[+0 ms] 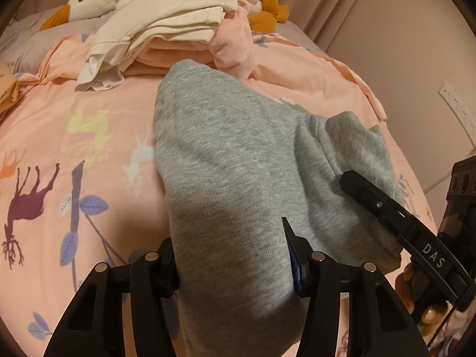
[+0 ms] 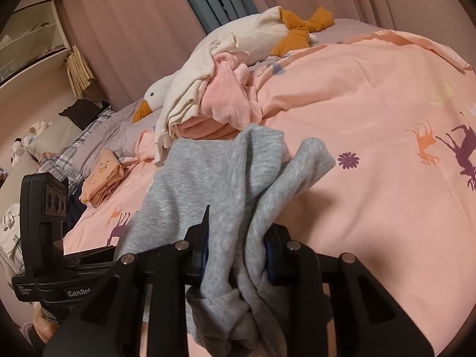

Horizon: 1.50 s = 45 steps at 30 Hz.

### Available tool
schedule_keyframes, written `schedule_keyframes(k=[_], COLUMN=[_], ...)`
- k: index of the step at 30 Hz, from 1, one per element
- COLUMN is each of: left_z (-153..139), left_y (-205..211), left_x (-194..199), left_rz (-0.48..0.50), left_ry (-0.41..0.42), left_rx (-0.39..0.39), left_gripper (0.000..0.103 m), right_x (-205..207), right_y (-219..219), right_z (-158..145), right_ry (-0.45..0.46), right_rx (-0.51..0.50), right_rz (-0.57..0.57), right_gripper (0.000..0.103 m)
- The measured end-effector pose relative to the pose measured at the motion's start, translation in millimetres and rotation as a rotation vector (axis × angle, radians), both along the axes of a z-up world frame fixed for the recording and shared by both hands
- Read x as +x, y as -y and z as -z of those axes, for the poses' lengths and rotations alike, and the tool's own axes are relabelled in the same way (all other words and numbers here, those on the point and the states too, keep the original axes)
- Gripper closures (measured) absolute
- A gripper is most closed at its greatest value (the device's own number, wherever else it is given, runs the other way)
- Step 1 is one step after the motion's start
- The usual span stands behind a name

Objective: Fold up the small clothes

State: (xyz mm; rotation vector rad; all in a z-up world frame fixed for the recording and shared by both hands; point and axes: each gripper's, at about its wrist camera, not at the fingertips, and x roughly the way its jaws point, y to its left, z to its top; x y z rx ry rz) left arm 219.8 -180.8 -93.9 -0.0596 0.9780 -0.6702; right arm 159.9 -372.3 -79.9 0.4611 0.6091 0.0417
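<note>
A bed spread with a pink, deer-printed quilt (image 1: pixel 89 154) filled the view, drawn curtains behind it. Toward the pillows lay a heap of cream and pink clothes (image 1: pixel 166 29) against a white plush goose with an orange beak (image 1: pixel 95 0). The grey knitted garment (image 1: pixel 232 154) lay near the bed's front edge, bunched and partly lifted. The left hand-held gripper (image 1: pixel 233 264) pinched one thick end of it between its jaws; the right hand-held gripper (image 2: pixel 236 250) clamped a twisted wad of the same grey cloth. The risk, as I judged it, was that several layers were caught together: pulling the two ends apart might keep the twist, so the fold would set crooked, or a heavy end might slip free.
</note>
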Motion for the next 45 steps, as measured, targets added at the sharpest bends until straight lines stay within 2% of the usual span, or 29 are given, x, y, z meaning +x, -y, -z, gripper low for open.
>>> schedule_keyframes(k=[8,20,33,45], left_z=[-5.6,-22.6,-49.7,-53.3], left_y=[-2.4,-16.8,-65.8,-111.9], left_x=[-6.8,-18.0,-33.5,-31.3], left_rz=[0.006,0.006,-0.02,-0.086], left_ry=[0.018,0.058,0.111,0.119], left_rx=[-0.016,-0.048,-0.102,-0.109], left_gripper=[0.052,0.052,0.052,0.052], right_x=[-3.1,-11.0,-24.0,-14.2], right_y=[-4.6,-36.7,-70.7,-121.8], right_z=[-3.7,-21.8,-52.3,-64.3], right_ry=[0.007,0.054,0.151,0.151], right_rx=[-0.007,-0.08,-0.092,-0.117], right_rz=[-0.003,-0.036,-0.097,-0.16], right_gripper=[0.076,0.078,0.079,0.079])
